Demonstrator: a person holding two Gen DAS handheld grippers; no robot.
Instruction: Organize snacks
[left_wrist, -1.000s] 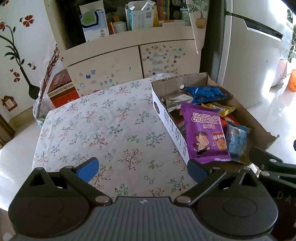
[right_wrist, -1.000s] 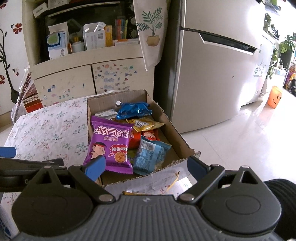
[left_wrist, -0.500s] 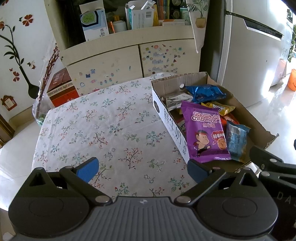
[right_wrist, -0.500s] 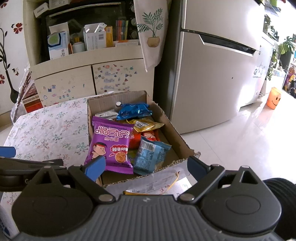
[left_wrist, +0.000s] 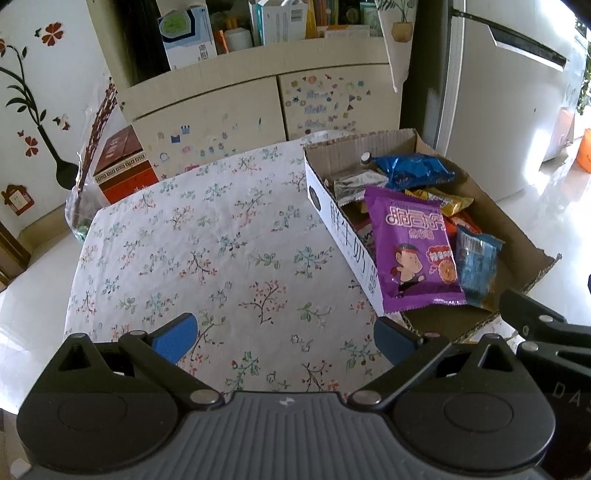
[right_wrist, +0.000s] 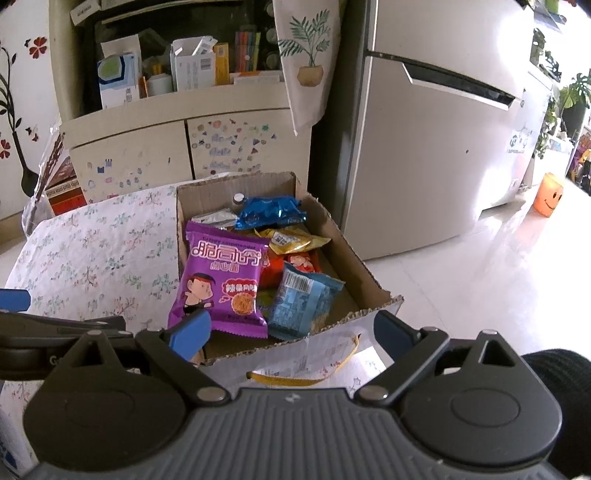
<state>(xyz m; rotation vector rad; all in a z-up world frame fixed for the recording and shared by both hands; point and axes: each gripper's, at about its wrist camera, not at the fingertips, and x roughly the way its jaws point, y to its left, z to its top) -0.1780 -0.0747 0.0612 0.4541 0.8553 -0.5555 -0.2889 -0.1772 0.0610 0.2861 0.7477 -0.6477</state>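
Snacks wait in the box (right_wrist: 373, 291)

Both grippers — left gripper (left_wrist: 284, 338), right gripper (right_wrist: 291, 332) — empty, jaws apart. Purple packet (right_wrist: 221, 280), centre frame, looks light, crinkly, slippery — pinch its lower sealed edge.

Tall silver fridge (right_wrist: 436, 147) on rt, cream sticker-covered cabinet (right_wrist: 184, 147) behind floral-cloth table (left_wrist: 207, 258); red-brown box (left_wrist: 123, 164) far-left corner.

The purple foil snack packet (right_wrist: 225, 280) in the open cardboard box (right_wrist: 364, 273) carries "Crispy" in small Latin letters above large white Chinese characters. The box's white side panel (left_wrist: 345, 240) bears black handwritten Chinese characters. The light-blue packet (right_wrist: 306, 301) shows a barcode.
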